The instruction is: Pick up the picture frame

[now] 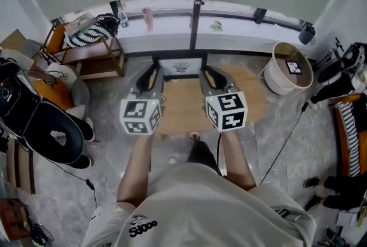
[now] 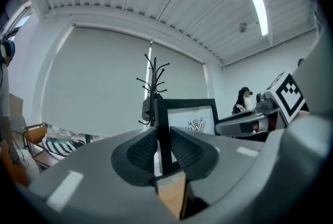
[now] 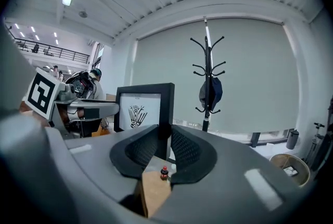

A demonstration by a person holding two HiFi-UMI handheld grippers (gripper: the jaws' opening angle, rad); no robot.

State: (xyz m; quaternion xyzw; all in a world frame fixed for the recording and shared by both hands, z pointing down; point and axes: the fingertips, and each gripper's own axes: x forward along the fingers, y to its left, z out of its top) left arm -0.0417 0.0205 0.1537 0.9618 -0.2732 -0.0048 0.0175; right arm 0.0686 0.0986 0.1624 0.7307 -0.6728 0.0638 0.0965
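The frame (image 1: 181, 66) is black, around a white print with a dark plant sketch, upright, gripped by both side edges.

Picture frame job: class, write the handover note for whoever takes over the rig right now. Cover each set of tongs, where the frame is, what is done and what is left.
Left tongs: shut on the picture frame, gripping its left edge.
Right tongs: shut on the frame's right edge.
Frame: upright, picture side towards the person, held between both tongs over the wooden table. It looks clear of the tabletop.
Done: frame gripped on both sides and, as far as the views show, picked up.
Left: probably just hold both grips firm and level so the frame does not tilt or slip.
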